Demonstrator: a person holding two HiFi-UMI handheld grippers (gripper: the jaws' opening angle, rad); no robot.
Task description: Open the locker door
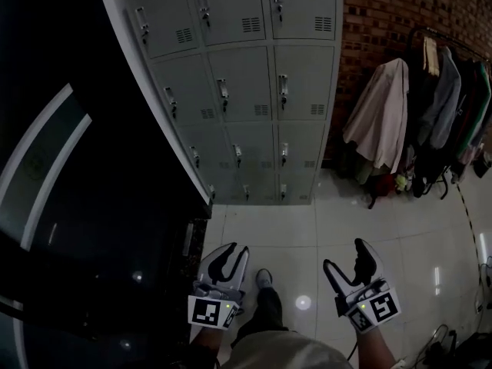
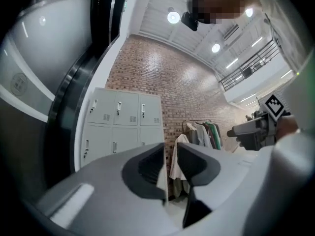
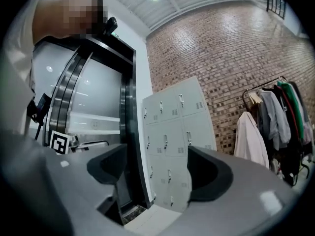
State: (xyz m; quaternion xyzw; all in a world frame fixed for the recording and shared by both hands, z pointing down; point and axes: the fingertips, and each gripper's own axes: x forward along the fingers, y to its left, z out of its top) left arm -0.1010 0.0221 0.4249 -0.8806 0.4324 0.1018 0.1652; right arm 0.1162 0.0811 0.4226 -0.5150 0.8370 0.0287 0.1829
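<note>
Left claw (image 1: pixel 233 254) is low at the near edge of the floor. Its jaws are a narrow gap apart with nothing between them. In the left gripper view, the left claw (image 2: pixel 171 154) lines up with a pale coat (image 2: pixel 176 154) far off, and the lockers (image 2: pixel 123 124) sit left of its jaws.

Right claw (image 1: pixel 344 256) is beside it, well apart from the left one. Its jaws are spread wide and empty. In the right gripper view, the right claw (image 3: pixel 157 166) frames the lower lockers (image 3: pixel 170 151) between its jaws, far off.

Each claw carries a cube with black-and-white square markers (image 1: pixel 207 311). A shoe (image 1: pixel 264 277) sits on the floor between the claws.

Pale glossy tile floor (image 1: pixel 307 229) runs bare from the claws to the locker foot.

The grey locker bank (image 1: pixel 246 91) stands ahead, three columns wide. All visible doors are shut, each with a latch handle (image 1: pixel 283 91) and a vent. Neither claw touches it.

A dark glass structure (image 1: pixel 77 167) is tight against the bank's left edge. A brick wall (image 1: pixel 384 14) and a clothes rack (image 1: pixel 430 114) with hanging coats stand to its right.
</note>
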